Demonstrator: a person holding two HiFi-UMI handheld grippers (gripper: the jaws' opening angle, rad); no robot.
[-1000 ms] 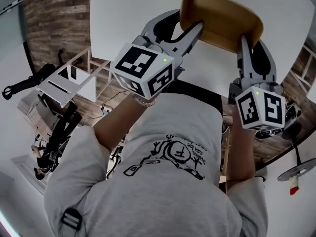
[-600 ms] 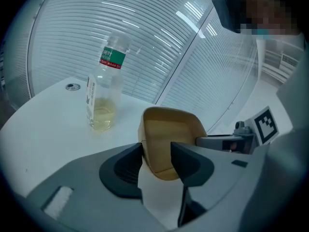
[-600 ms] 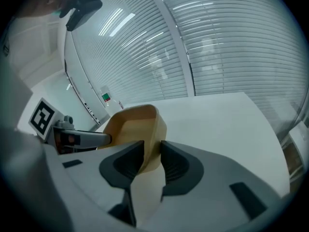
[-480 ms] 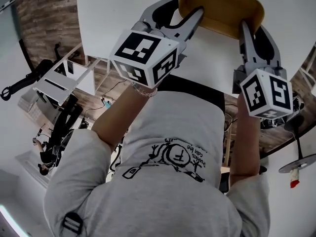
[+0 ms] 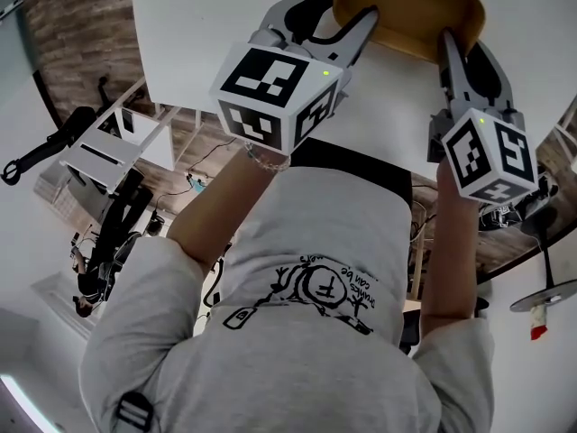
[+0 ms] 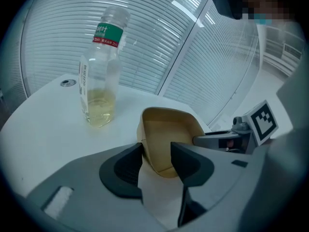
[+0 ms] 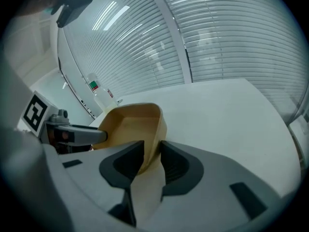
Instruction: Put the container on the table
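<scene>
Over white table | left gripper and right gripper each clamp rim of tan container | lower level, release both together

Head view: container far rim cut off by top edge. I can't tell whether base touches table (left gripper and right gripper cover underside in own views). Bottle label print too small to read.

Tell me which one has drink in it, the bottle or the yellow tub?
The clear bottle with the green-and-red label: yellowish liquid sits at its bottom. The tan container looks empty inside.
</scene>
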